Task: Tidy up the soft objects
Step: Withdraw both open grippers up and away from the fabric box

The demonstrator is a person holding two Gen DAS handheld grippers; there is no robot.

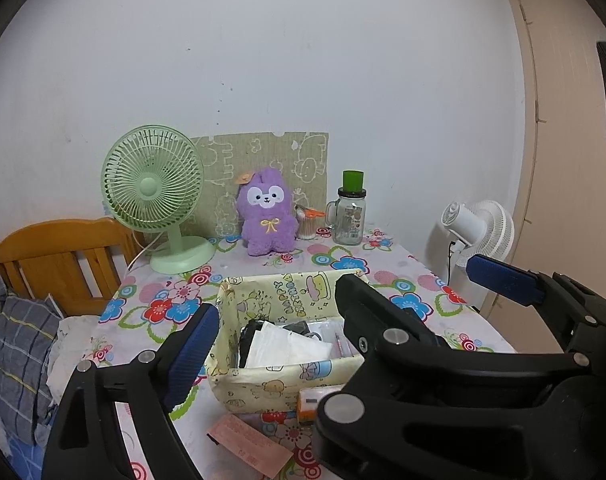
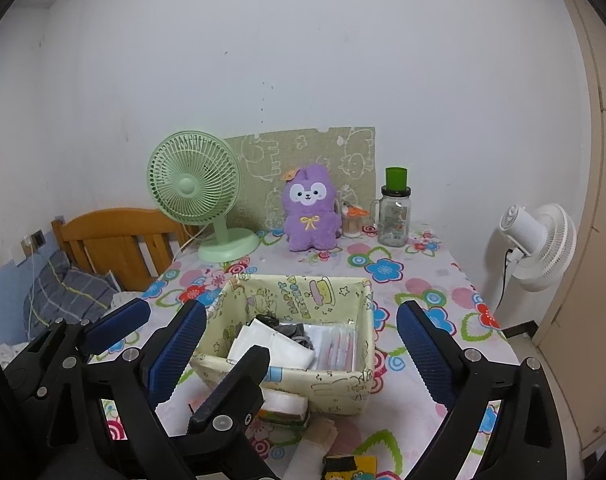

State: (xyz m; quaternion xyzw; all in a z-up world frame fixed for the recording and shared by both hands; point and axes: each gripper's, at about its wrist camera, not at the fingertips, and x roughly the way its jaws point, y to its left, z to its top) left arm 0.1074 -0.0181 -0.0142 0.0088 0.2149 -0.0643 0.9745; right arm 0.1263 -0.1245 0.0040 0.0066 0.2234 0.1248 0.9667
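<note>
A yellow fabric storage box [image 1: 259, 380] [image 2: 343, 390] sits mid-table holding white packets [image 1: 287, 346] [image 2: 271, 346] and dark items. A purple plush toy [image 1: 267, 212] [image 2: 311, 209] stands upright at the back by the wall. My left gripper [image 1: 279, 322] is open and empty, its jaws astride the box's left part. My right gripper [image 2: 303, 346] is open and empty, its jaws spanning the box; its blue pad also shows in the left wrist view [image 1: 503, 280]. The left gripper's fingers [image 2: 119, 326] show at lower left of the right wrist view.
A green desk fan [image 1: 159, 196] [image 2: 199, 192], a glass jar with green lid [image 1: 349, 216] [image 2: 395, 212] and a cotton-swab cup [image 1: 307, 224] stand at the back. Small packets [image 1: 251, 446] [image 2: 287, 410] lie before the box. A white floor fan [image 2: 539, 244] and wooden chair [image 1: 59, 260] flank the table.
</note>
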